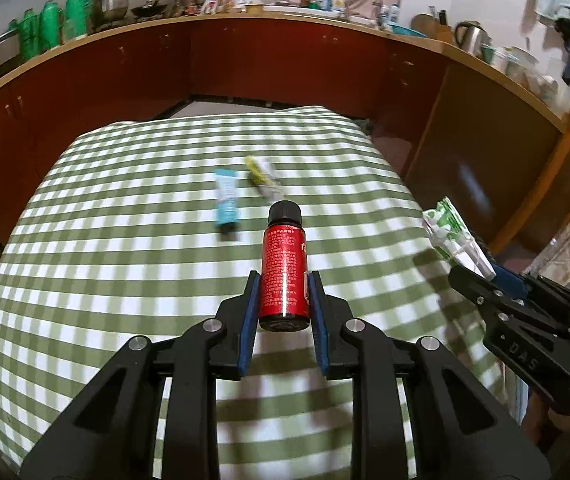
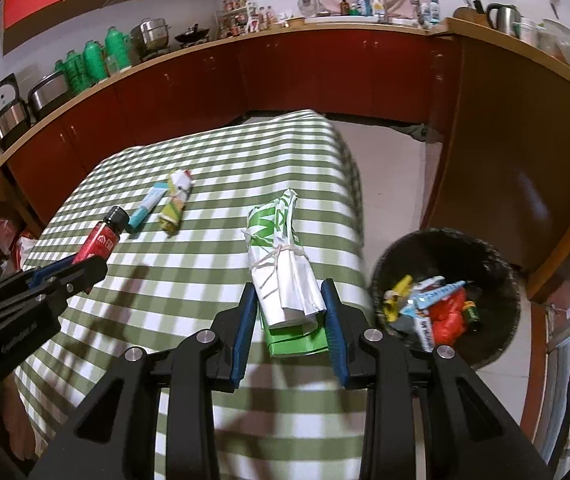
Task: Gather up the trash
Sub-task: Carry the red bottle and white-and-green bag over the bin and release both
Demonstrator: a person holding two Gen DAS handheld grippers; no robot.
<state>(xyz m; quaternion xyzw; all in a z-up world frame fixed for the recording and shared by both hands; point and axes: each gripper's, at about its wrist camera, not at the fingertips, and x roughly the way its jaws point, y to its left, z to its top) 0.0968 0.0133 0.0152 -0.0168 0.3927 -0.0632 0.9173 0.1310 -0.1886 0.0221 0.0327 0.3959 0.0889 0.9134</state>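
1. Now a red bottle [image 1: 285, 276] is clamped in the left tool [image 1: 283, 280], above the checked table [image 1: 125, 280].
2. A tied paper bundle [image 2: 285, 264] is gripped by the right tool [image 2: 289, 294]; it should be carried over the bin [image 2: 497, 256] before release.
3. A blue tube [image 2: 147, 204] and wrapper [image 2: 175, 203] are left lying.

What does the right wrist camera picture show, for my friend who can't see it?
The right gripper clamps a tied green-and-white packet above a green checked tablecloth. A dark bin of colourful trash sits on the floor to its right. At left, the left gripper holds a red bottle.
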